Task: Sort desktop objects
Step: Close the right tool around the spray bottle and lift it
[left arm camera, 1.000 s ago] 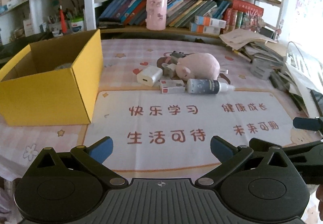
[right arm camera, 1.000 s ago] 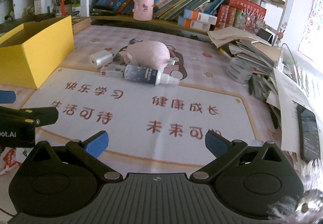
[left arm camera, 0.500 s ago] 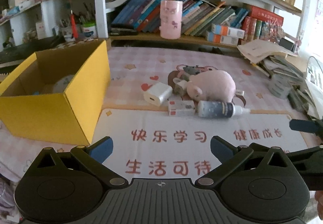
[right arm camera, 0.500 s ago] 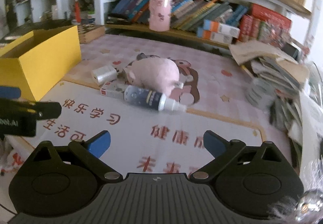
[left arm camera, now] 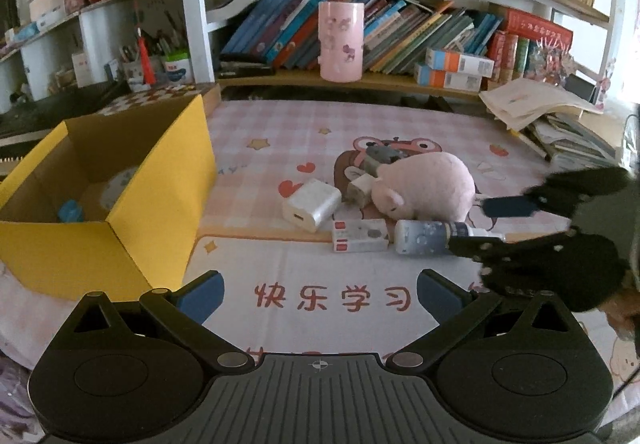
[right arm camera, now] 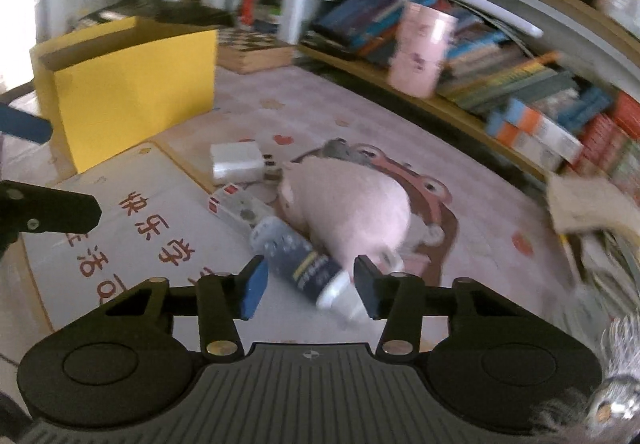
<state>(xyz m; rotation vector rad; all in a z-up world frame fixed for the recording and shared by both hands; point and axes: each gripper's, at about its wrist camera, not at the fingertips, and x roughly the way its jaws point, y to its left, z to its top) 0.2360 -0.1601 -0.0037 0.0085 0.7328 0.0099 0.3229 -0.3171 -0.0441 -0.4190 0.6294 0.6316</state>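
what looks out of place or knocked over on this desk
The dark speckled spray bottle with a white cap lies on its side on the printed desk mat, beside the pink plush pig. The right gripper is closing its fingers around the bottle's cap end.

L wrist cam back, angled down over mat [left arm camera: 320, 268], R cam close on bottle [right arm camera: 296, 260], both share bottle, yellow box [left arm camera: 120, 236]

Pink mat-covered desk [left arm camera: 400, 124], yellow box [left arm camera: 152, 212], plush pig [left arm camera: 428, 180], bottle [left arm camera: 424, 238], charger [left arm camera: 312, 204]
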